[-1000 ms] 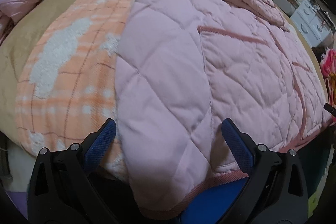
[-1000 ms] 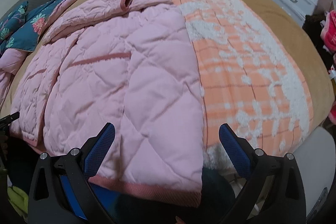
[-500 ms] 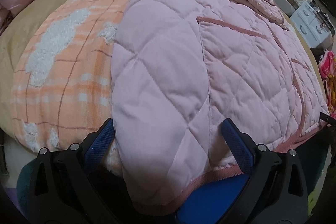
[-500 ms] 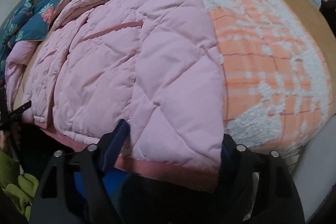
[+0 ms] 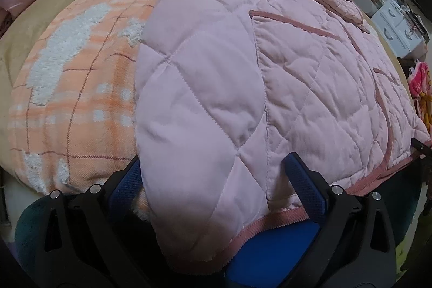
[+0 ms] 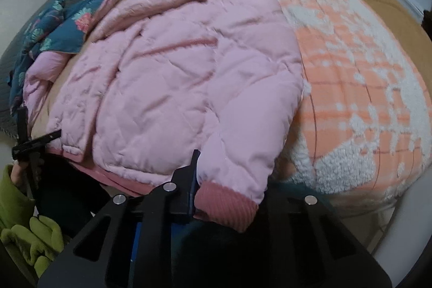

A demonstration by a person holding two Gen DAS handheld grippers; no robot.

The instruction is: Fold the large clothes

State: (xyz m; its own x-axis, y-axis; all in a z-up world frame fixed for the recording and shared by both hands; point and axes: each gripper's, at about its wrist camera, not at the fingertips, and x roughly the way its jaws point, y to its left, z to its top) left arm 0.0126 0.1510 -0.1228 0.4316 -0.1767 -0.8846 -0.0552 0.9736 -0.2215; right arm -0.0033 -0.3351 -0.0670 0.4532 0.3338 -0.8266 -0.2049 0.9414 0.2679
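Note:
A pink quilted jacket (image 5: 270,66) lies spread on the bed, its sleeves folded in over the body. My left gripper (image 5: 216,174) is open, its blue-padded fingers (image 5: 302,180) on either side of the jacket's bottom hem. In the right wrist view the jacket (image 6: 175,88) lies the same way. My right gripper (image 6: 229,180) has closed on the near corner by the ribbed cuff (image 6: 226,204); the left finger (image 6: 193,172) presses the fabric and the right finger is hidden behind it.
An orange and white plaid fleece blanket (image 5: 81,72) covers the tan bed under the jacket; it also shows in the right wrist view (image 6: 364,88). A blue floral quilt (image 6: 54,34) is piled at the bed's far side. White drawers (image 5: 399,26) stand beside the bed.
My right gripper has moved in and closed on the jacket's near corner at the cuff, bunching it. My left gripper has pushed forward around the hem and stays open.

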